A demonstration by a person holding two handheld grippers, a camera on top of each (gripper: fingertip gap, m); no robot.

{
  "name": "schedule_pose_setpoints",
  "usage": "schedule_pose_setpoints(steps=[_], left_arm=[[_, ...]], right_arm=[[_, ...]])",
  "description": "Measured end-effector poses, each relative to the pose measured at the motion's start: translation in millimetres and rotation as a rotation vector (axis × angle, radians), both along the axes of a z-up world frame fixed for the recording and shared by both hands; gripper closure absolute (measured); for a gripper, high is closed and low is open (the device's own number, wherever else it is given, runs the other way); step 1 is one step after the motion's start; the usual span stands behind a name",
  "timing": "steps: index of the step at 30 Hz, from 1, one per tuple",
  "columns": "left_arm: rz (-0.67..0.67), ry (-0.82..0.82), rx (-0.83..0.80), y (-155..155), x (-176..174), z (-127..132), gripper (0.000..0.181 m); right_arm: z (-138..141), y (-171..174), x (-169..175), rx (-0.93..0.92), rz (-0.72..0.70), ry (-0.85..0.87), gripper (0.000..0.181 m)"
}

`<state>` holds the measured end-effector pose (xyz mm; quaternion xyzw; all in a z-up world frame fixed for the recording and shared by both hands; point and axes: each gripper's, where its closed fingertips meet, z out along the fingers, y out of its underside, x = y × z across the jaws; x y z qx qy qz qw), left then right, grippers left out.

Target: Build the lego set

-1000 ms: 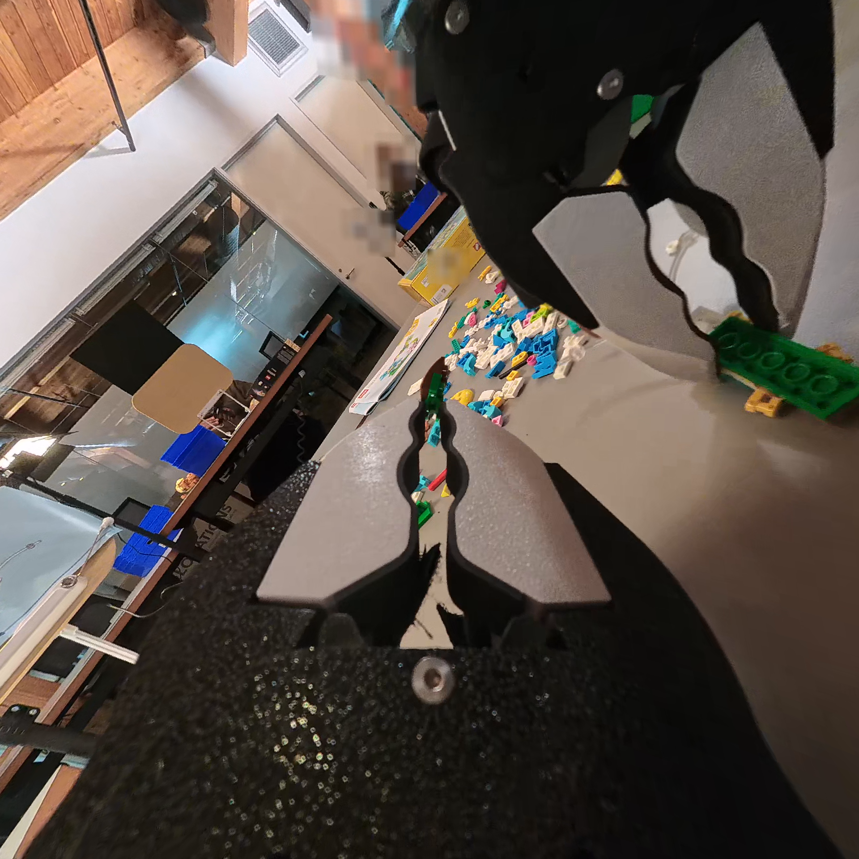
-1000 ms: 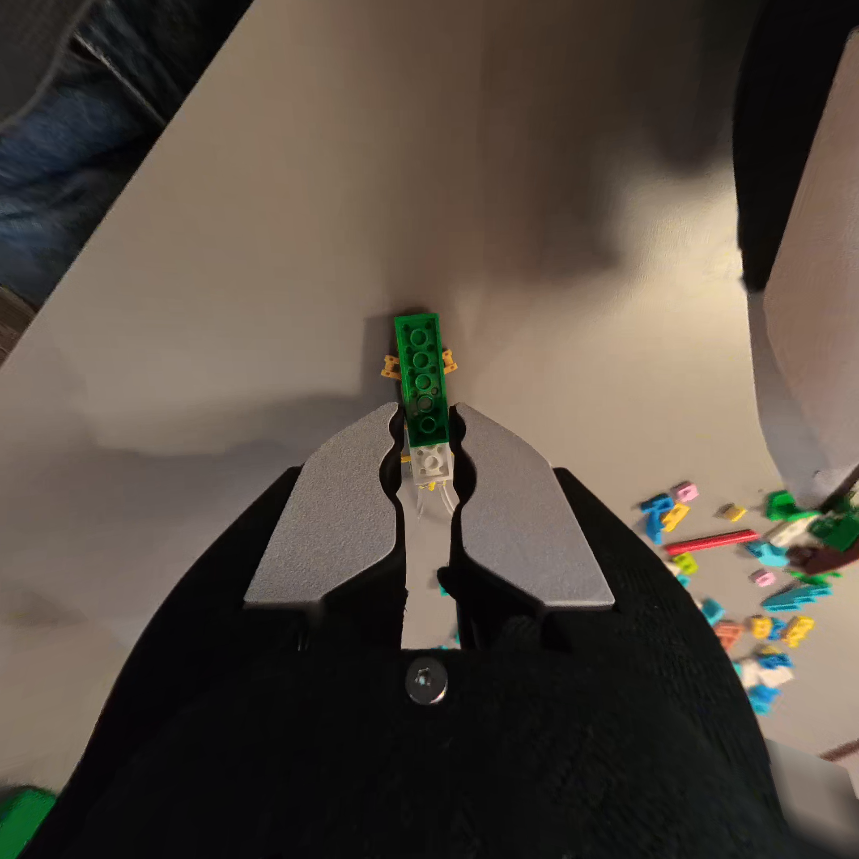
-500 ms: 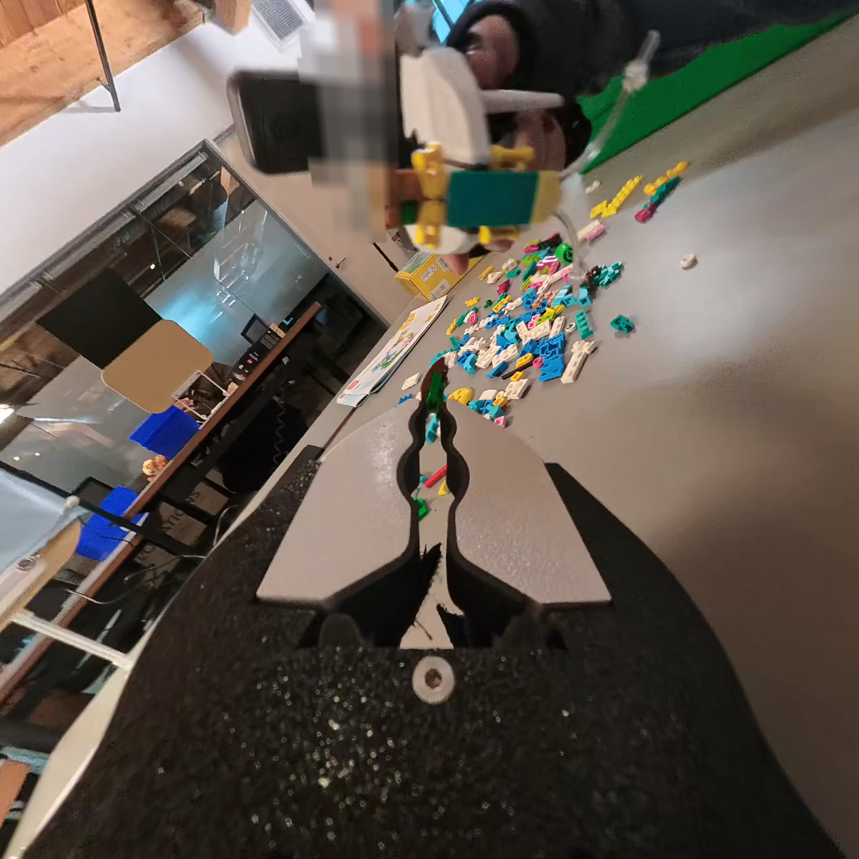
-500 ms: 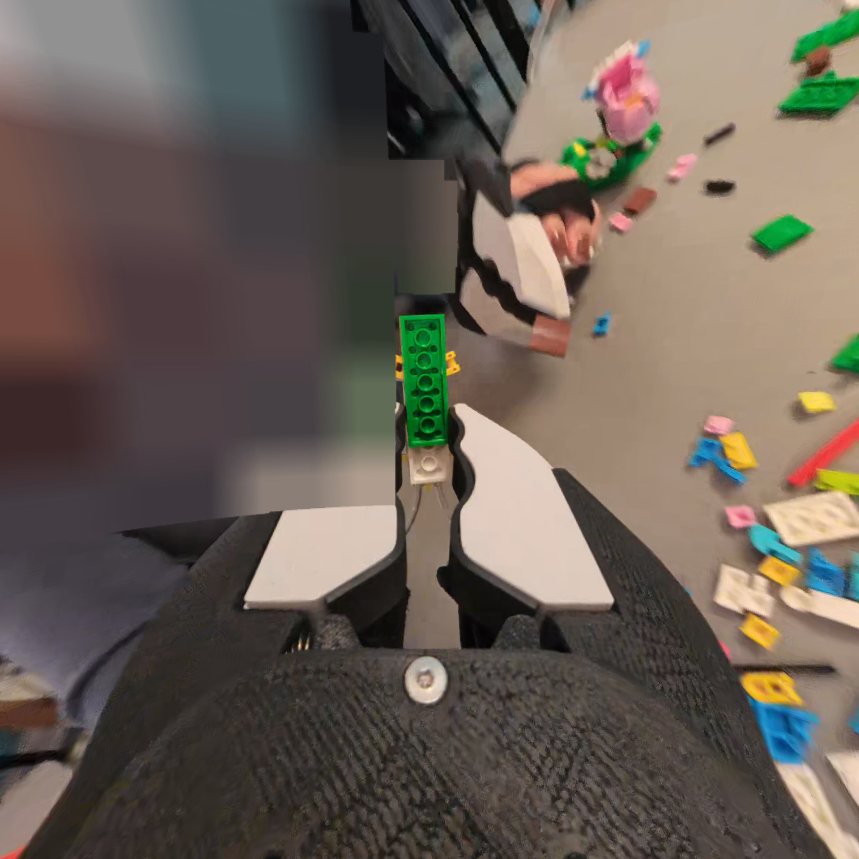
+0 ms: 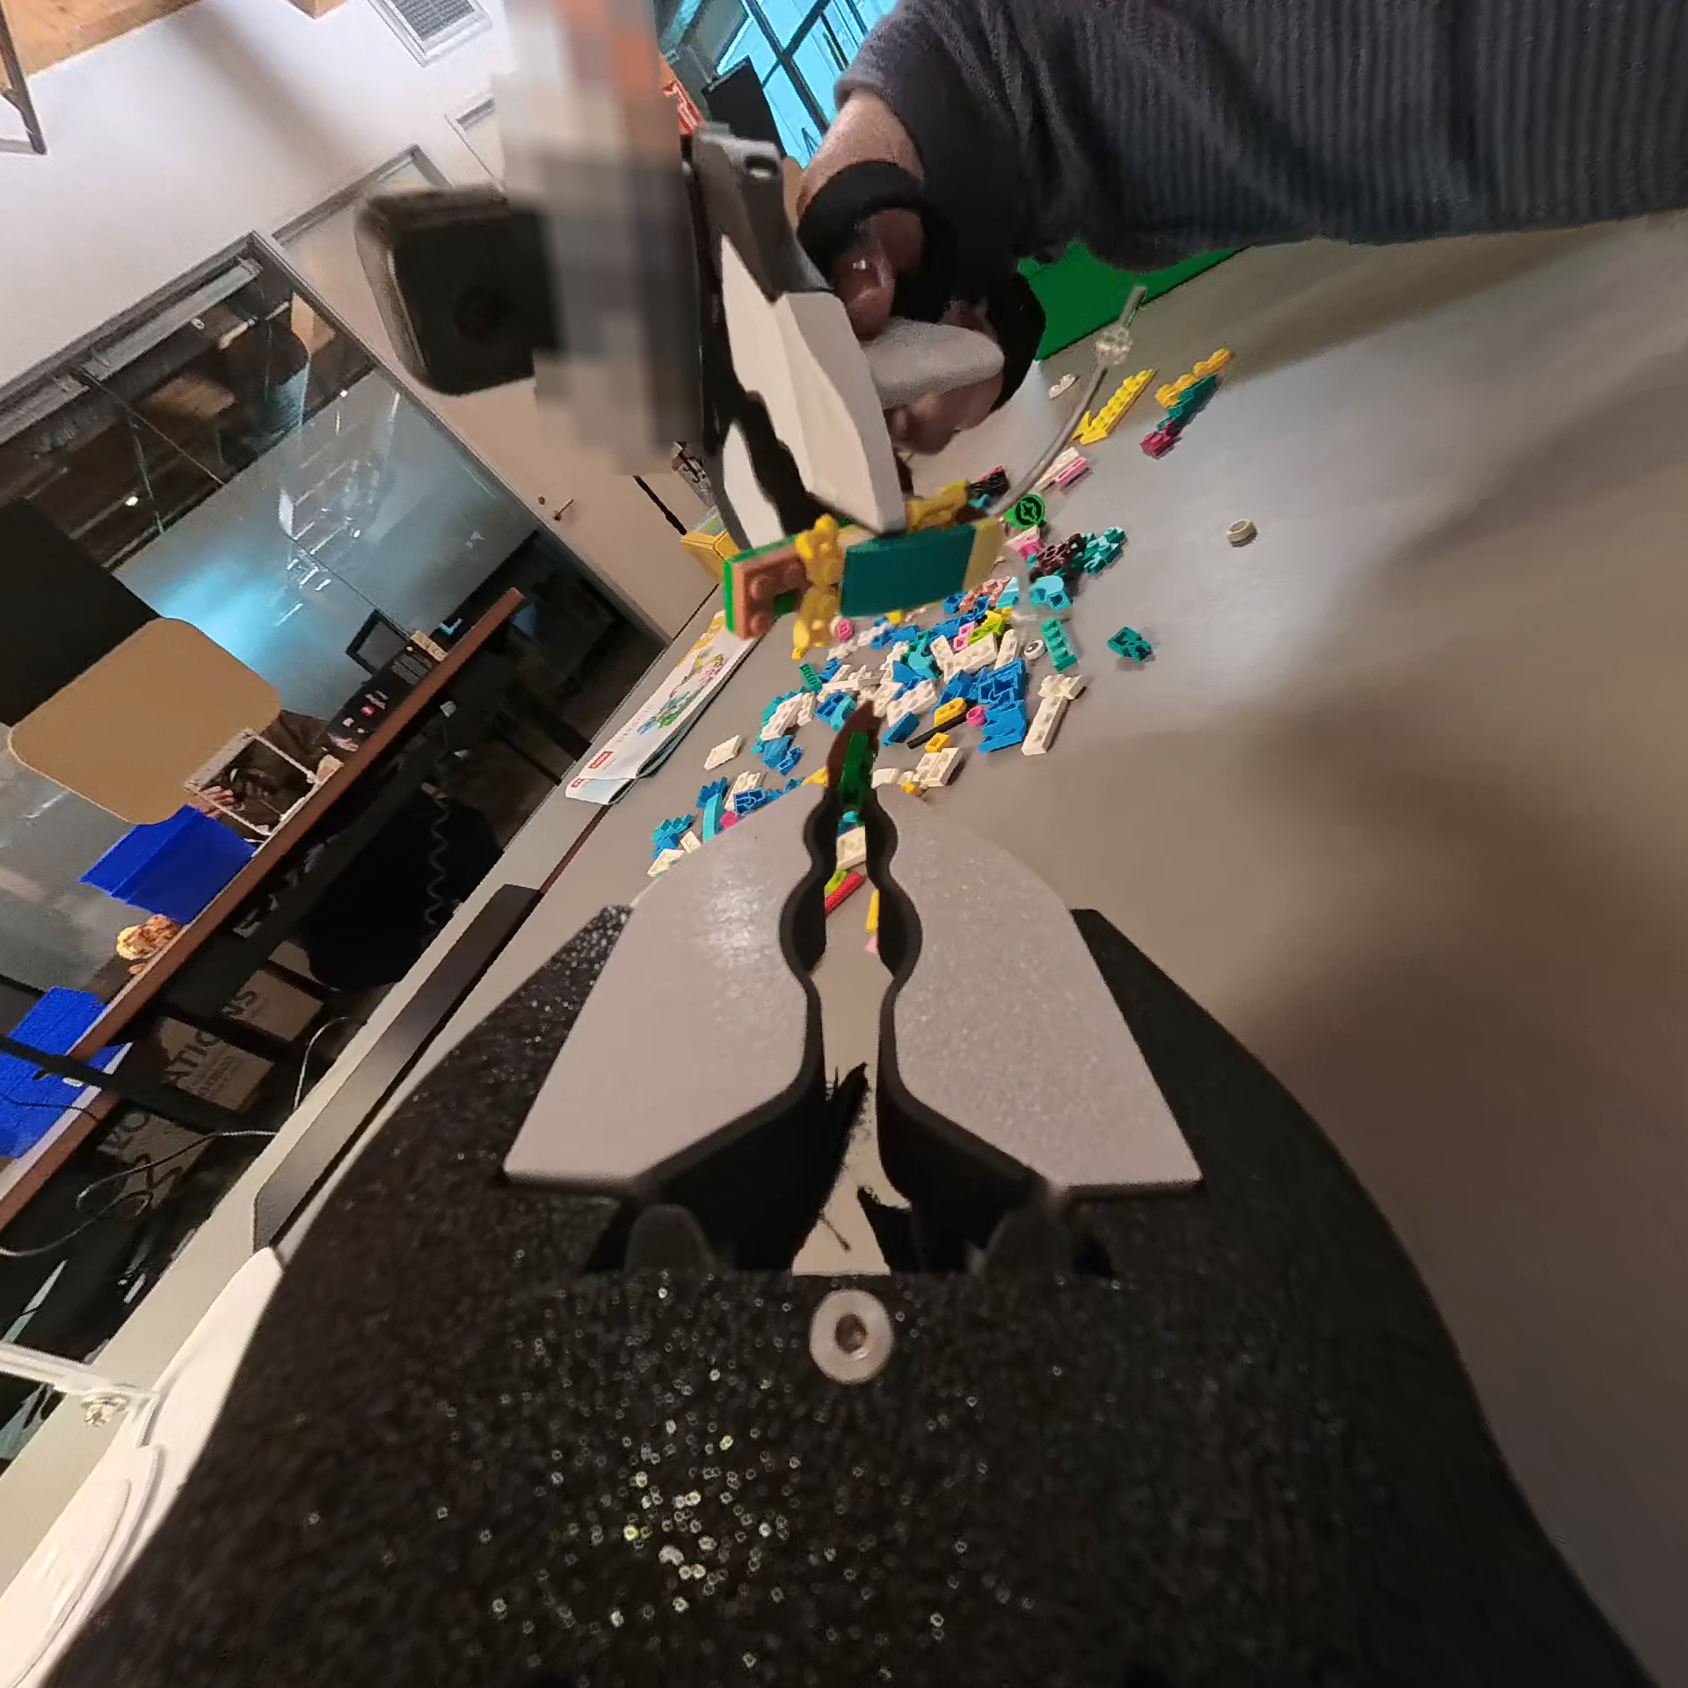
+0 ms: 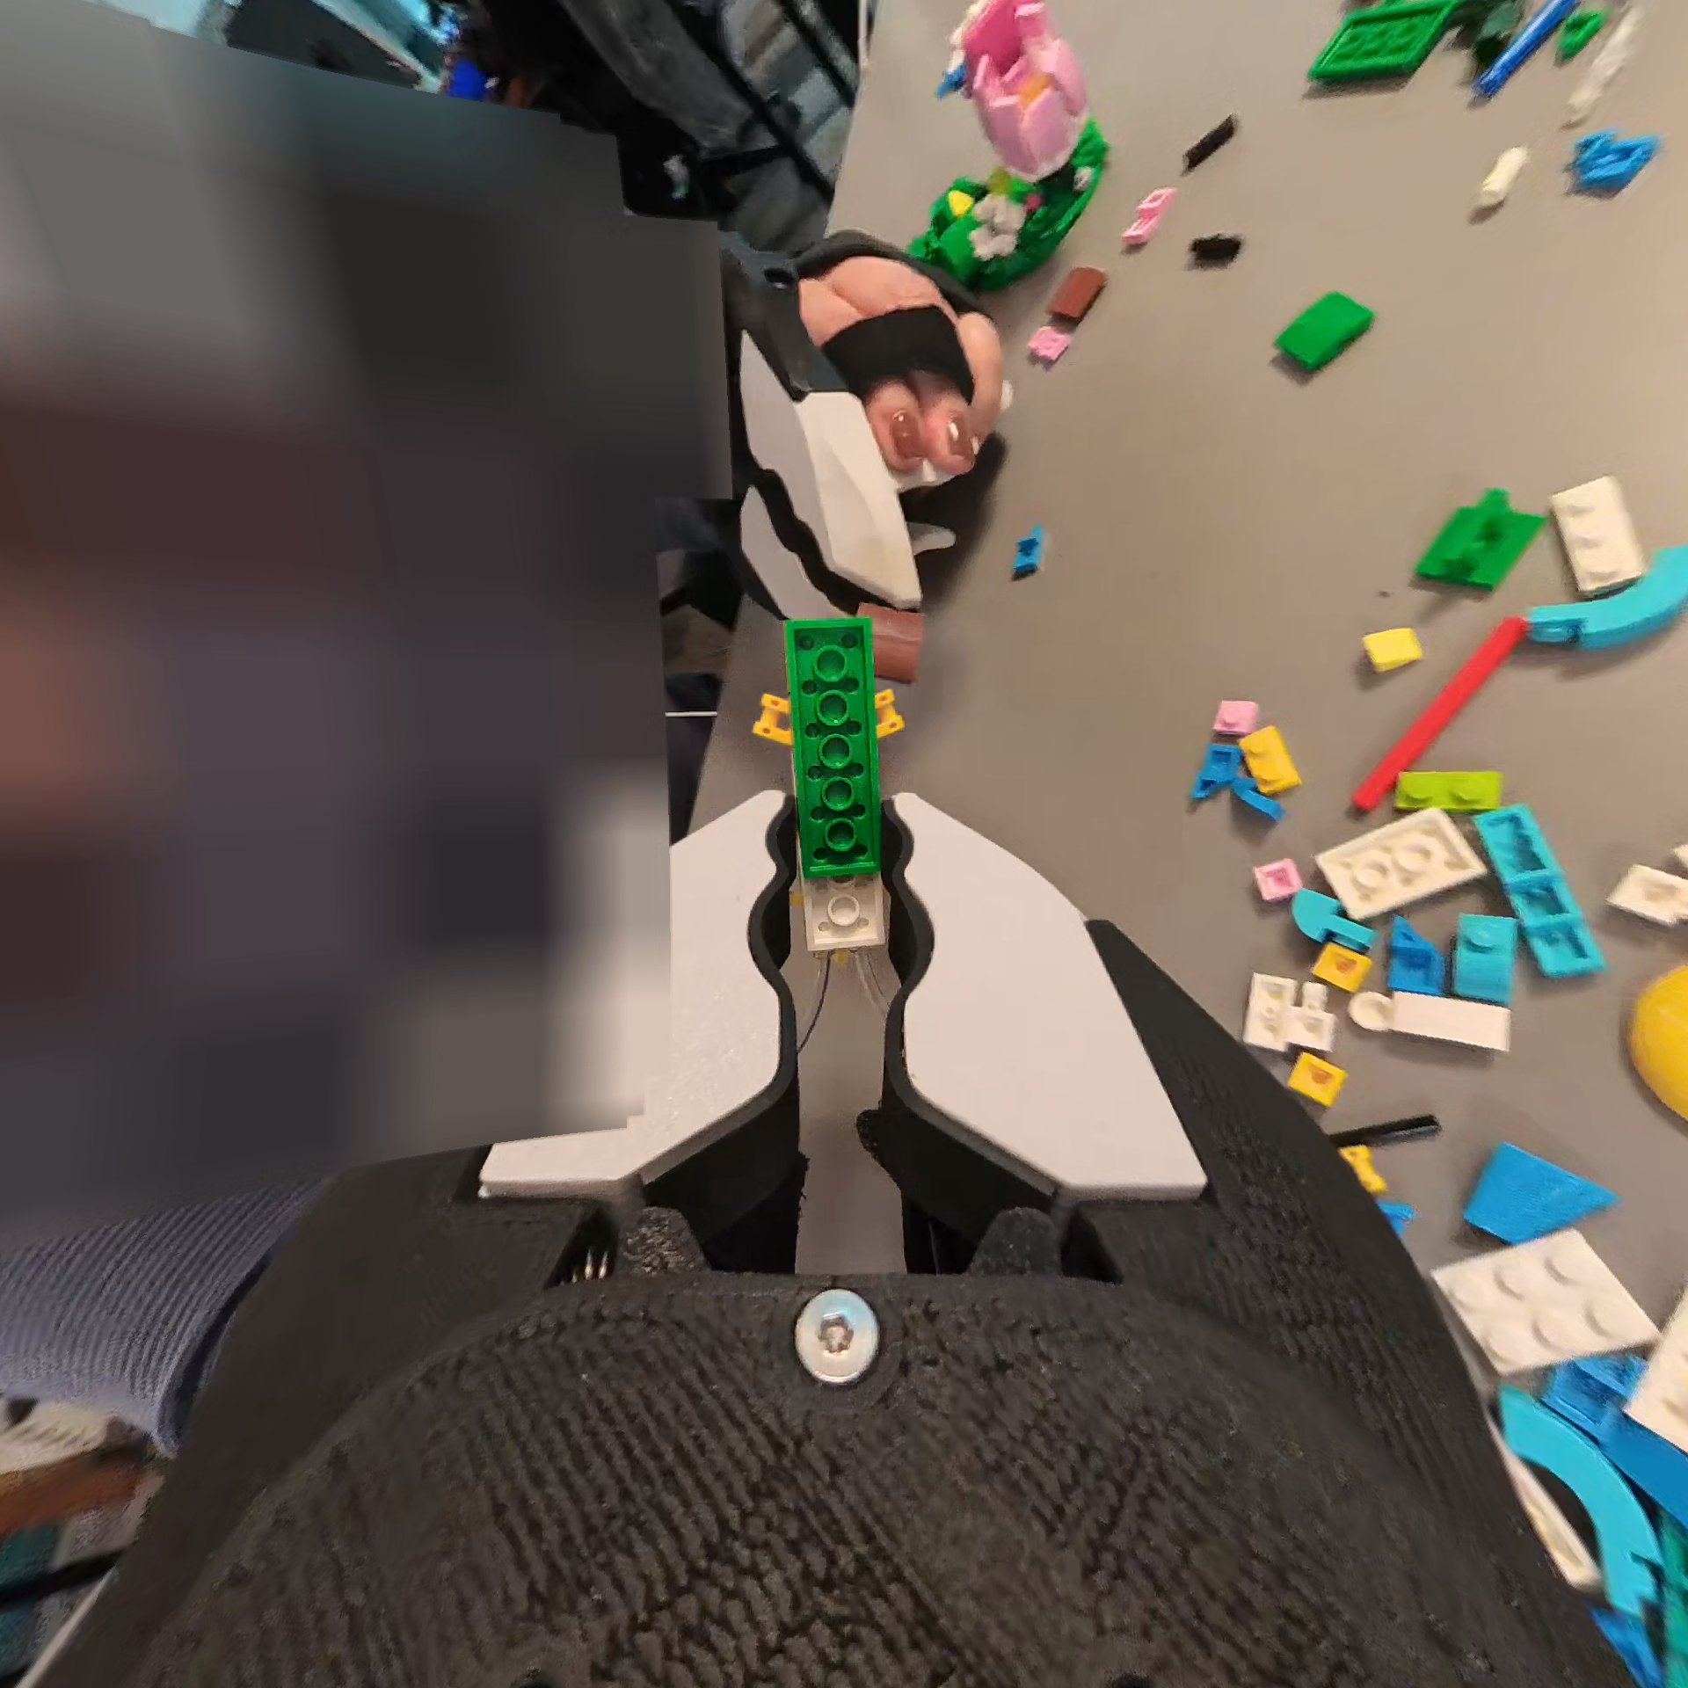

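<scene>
My right gripper [image 6: 840, 813] is shut on a small build: a long green plate [image 6: 833, 744] with a white piece behind it and yellow clips at its sides, held in the air. The left wrist view shows this build [image 5: 900, 571] from the side, with a teal top and a brown end, under the right gripper [image 5: 822, 457]. My left gripper [image 5: 849, 804] is shut on a small brown and green piece [image 5: 856, 754]. In the right wrist view the left gripper [image 6: 836, 539] holds that brown piece [image 6: 895, 644] just beyond the green plate's far end.
Several loose bricks [image 5: 932, 676] lie in a pile on the grey table [image 5: 1370, 822], with an instruction booklet [image 5: 667, 722] beside them. A pink flower build [image 6: 1023, 100] on a green base stands farther off. More loose bricks [image 6: 1425, 868] lie to the right.
The right gripper lifted the green-plate build off the table and swung it up toward the left gripper. The two grippers now face each other closely in the air.
</scene>
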<state>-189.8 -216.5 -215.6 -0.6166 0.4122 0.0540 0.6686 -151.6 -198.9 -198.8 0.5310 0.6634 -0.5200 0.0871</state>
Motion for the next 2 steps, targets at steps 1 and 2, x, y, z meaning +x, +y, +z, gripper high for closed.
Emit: schedule_pose_setpoints(steps=[1,2], left_arm=[[0.0,-0.004,-0.006,0.3,-0.3,-0.3,0.176],[0.0,-0.008,-0.011,0.5,-0.7,-0.6,0.176]], right_arm=[[0.2,0.8,-0.5,0.022,-0.008,0.006,0.165],[-0.5,1.9,-0.7,0.05,-0.012,0.004,0.165]])
